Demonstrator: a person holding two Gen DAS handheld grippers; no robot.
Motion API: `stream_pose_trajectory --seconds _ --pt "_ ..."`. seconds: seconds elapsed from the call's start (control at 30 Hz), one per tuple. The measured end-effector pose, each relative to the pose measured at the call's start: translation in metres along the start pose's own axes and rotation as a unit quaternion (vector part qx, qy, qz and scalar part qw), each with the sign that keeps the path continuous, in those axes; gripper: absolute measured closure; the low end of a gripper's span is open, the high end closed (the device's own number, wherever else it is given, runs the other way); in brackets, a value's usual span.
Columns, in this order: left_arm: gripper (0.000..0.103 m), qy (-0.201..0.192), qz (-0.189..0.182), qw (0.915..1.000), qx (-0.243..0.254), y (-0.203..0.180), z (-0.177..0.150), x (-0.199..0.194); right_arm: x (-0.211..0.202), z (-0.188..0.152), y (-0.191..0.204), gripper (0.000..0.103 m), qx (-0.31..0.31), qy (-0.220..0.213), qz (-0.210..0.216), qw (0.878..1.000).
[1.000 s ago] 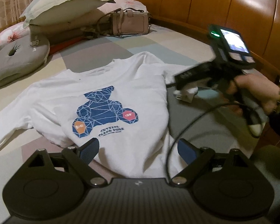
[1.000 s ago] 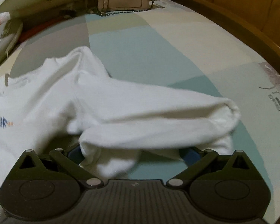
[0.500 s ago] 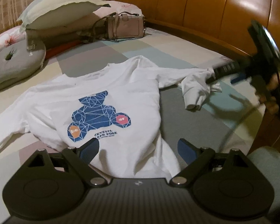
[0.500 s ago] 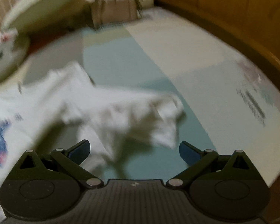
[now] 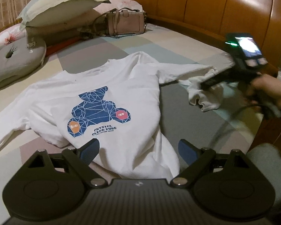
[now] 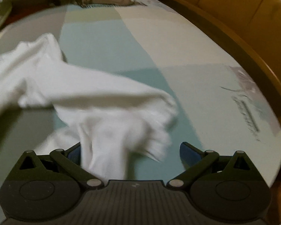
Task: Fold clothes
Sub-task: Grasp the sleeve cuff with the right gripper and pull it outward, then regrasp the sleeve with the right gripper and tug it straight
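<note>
A white long-sleeved shirt (image 5: 106,86) with a blue bear print lies face up on the bed. My left gripper (image 5: 138,147) hovers open over its hem, with nothing between the pads. The right sleeve (image 5: 202,93) stretches towards the bed's right side and ends in a crumpled heap. A hand (image 5: 267,88) holds my right gripper over that heap. In the blurred right wrist view, the right gripper (image 6: 131,149) stands open with the bunched sleeve end (image 6: 110,131) lying between its jaws. The cloth hides the left pad. The right pad (image 6: 187,149) is bare.
Pillows (image 5: 61,9), a grey round cushion (image 5: 15,61) and a pink handbag (image 5: 125,24) lie at the head of the bed. A wooden headboard (image 5: 206,5) curves along the far and right side. A cable (image 5: 226,123) hangs from the right gripper.
The right gripper swung out to the right and lifted off the sleeve, then came back down over the crumpled sleeve end. The sleeve now lies drawn out to the right. The left gripper held still.
</note>
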State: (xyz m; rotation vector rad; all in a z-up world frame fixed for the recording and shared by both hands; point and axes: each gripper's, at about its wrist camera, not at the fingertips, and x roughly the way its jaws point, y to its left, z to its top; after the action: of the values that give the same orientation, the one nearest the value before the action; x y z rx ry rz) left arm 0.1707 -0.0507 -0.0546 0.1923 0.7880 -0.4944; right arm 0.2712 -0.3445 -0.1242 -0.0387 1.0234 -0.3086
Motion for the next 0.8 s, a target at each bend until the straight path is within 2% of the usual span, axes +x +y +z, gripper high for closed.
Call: stream_pose_trajectory --seconds 0.07,0.27,0.4,0.53,0.57,0.67,0.8 --pt "0.012 -0.002 -0.005 1.0 0.002 -0.003 0.001 0.001 -0.003 -0.007 -0.017 0.0 -0.012 0.005 -0.021 1.0" --pt "0.012 -0.006 -0.013 0.9998 0.013 -0.013 0.002 0.002 0.001 -0.012 -0.061 0.0 -0.044 0.016 -0.123 0.991" --pt "0.012 -0.004 -0.006 0.9999 0.009 -0.012 0.002 0.001 0.007 -0.005 -0.092 0.0 -0.062 0.009 -0.209 0.976" --pt "0.012 -0.005 0.001 1.0 0.008 -0.012 0.003 -0.001 0.005 0.005 -0.127 0.0 -0.042 -0.012 -0.275 0.96" --pt "0.012 -0.004 0.002 1.0 0.008 -0.013 0.003 -0.001 0.003 0.007 -0.134 0.0 -0.031 -0.017 -0.28 0.959" --pt "0.012 -0.002 0.002 0.9999 0.01 -0.014 0.003 0.0 -0.001 0.007 -0.151 0.0 0.003 -0.02 -0.257 0.966" --pt "0.012 -0.002 -0.001 0.9999 0.017 -0.019 0.006 0.002 -0.017 0.0 -0.152 0.0 0.029 -0.042 -0.157 0.986"
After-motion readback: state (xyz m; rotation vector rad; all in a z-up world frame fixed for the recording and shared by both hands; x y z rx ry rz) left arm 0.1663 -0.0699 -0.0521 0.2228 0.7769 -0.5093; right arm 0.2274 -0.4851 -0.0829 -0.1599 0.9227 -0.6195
